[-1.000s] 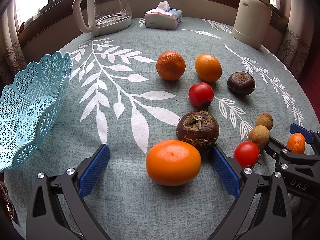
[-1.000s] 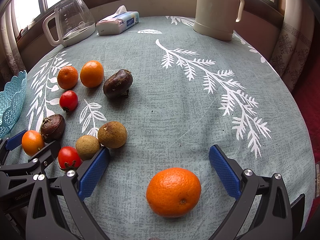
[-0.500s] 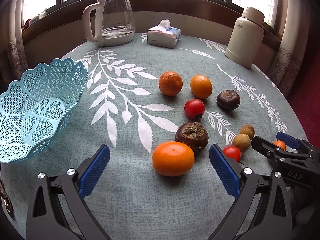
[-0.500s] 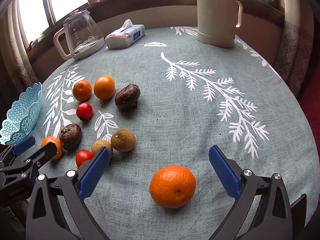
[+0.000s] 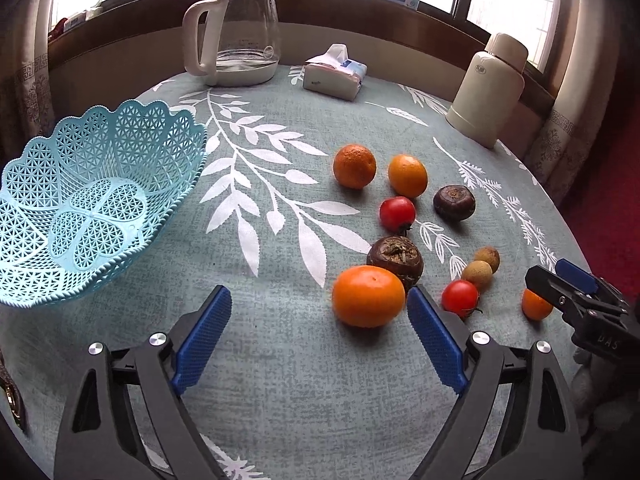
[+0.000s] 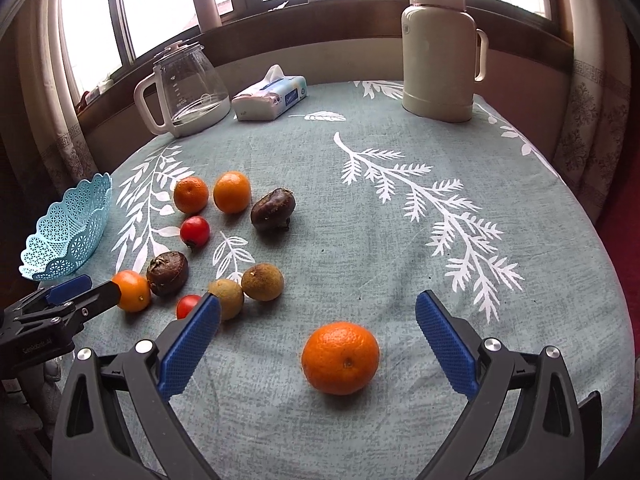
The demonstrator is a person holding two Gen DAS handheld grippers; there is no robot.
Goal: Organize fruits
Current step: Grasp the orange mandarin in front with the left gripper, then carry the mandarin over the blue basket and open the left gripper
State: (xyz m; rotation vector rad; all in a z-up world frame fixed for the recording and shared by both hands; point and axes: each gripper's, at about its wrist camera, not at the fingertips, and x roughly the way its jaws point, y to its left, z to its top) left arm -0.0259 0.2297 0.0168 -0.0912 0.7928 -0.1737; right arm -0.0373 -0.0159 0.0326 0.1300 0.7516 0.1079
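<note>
From the left wrist camera, the left hand-held gripper [image 5: 316, 336] stands with its jaws spread wide and nothing between them, low over the desk [image 5: 280, 380] with its grey-green leaf-print cloth. A smooth orange fruit [image 5: 368, 296] lies just inside the right blue pad [image 5: 436, 344], near it but not clearly touching. Right behind that fruit, touching it, sits a dark brown fruit [image 5: 395, 256]. Further back lie a red tomato [image 5: 397, 213], a rough-skinned orange [image 5: 354, 166], a smoother orange [image 5: 407, 175] and a second dark fruit [image 5: 454, 203]. To the right are another small tomato [image 5: 460, 296] and two tan longans [image 5: 482, 268]. The light blue lattice basket [image 5: 92, 200] stands tilted at the left of the desk, with no fruit in it. A glass kettle [image 5: 236, 36], a tissue pack [image 5: 335, 74] and a cream thermos [image 5: 492, 92] stand along the far edge. The right hand-held gripper [image 5: 560, 284] shows at the right edge, partly covering a small orange [image 5: 534, 306].

From the right wrist camera, the right hand-held gripper [image 6: 318, 332] is likewise wide open, holding nothing. That mandarin orange [image 6: 340, 358] rests on the cloth between its fingers, nearer the middle and apart from both pads. The other fruits lie grouped to the left, with the basket [image 6: 68, 232] beyond them at the desk's left edge. The left hand-held gripper [image 6: 86, 294] reaches in from the left beside the smooth orange fruit [image 6: 131, 291].
</note>
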